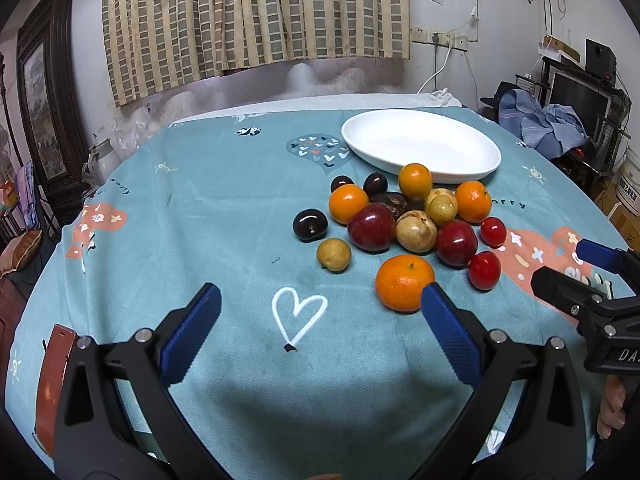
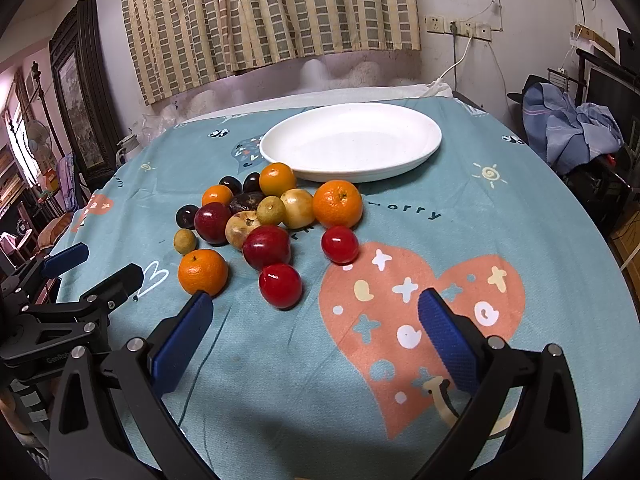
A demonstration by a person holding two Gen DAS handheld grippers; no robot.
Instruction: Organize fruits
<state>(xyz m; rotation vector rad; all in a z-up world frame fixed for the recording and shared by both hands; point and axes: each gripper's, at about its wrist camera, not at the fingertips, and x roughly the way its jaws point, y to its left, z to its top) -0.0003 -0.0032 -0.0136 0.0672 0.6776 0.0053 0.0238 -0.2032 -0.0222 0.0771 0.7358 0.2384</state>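
Two claws hover low over a counter [image 1: 224, 208] draped in a teal cloth printed with hearts. The left claw [image 1: 320, 300] is spread wide with nothing between its blue pads [image 1: 192, 332], and the right claw [image 2: 316, 312] is spread just as wide and holds nothing either.

A cluster of fruit lies on the cloth in the middle of the counter, just near of a white oval plate [image 1: 472, 168] that holds no fruit. Nearest the left claw sits an orange mandarin [image 1: 404, 282], its right edge partly behind that claw's right pad. To its right lie two glossy red cherry-like fruits [image 1: 484, 270], and far of them a dark red plum [image 1: 456, 242]. A second dark red plum [image 1: 372, 227] sits left of a tan round fruit [image 1: 416, 231]. A small yellow-green fruit [image 1: 334, 255] rests apart at the near left, with a dark purple fruit [image 1: 310, 225] just far of it. Three more mandarins [image 1: 415, 181] lie at the far side of the pile, one touching the plate's rim.

In the right wrist view the same plate [image 2: 424, 152] stands far of the pile, and a large salmon heart [image 2: 460, 276] on the cloth lies between the right claw's pads.
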